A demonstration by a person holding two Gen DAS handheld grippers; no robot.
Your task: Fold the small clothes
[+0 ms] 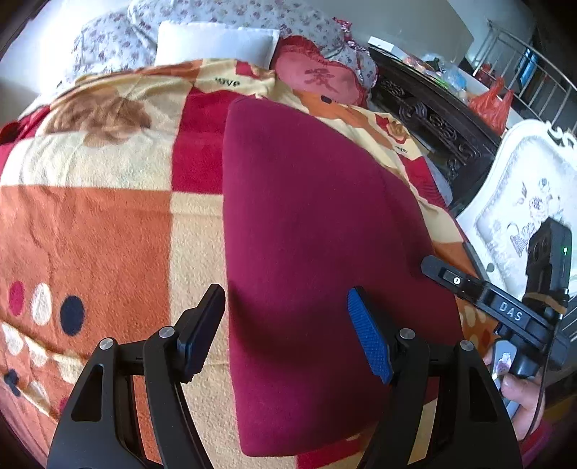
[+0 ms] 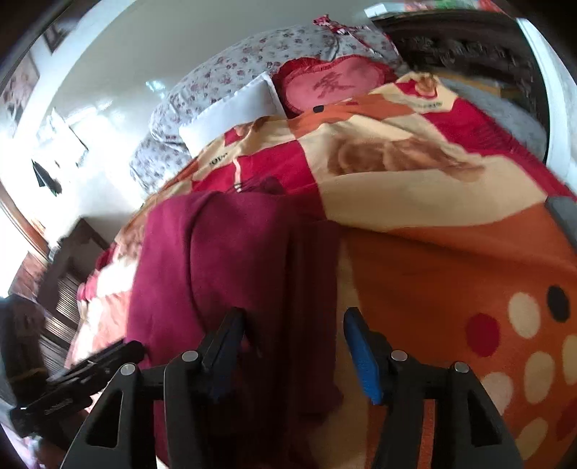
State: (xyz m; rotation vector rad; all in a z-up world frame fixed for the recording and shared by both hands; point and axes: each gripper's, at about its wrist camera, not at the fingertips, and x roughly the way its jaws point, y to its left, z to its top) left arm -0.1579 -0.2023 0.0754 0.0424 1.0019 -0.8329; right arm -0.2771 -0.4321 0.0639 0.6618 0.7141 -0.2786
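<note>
Both grippers, left (image 1: pixel 286 324) and right (image 2: pixel 294 346), gape wide above maroon garment (image 1: pixel 317 216) on patchwork blanket (image 1: pixel 90 216).

A bed carries everything, covered by a fleece blanket (image 1: pixel 108 202) patterned in orange, cream and red blocks, with brown bears and a cluster of cream, red and navy dots. On the blanket lies a maroon garment (image 1: pixel 310 231), spread flat and smooth in the left wrist view, its long edge running away from the camera. In the right wrist view one side of the garment (image 2: pixel 223 274) shows a fold or seam line. Beyond the garment, at the blanket's far edge, lie a white pillow (image 1: pixel 216 41) and, just beside it, a red heart cushion (image 1: pixel 321 77). Behind both sits a floral quilt (image 1: pixel 230 16).
</note>
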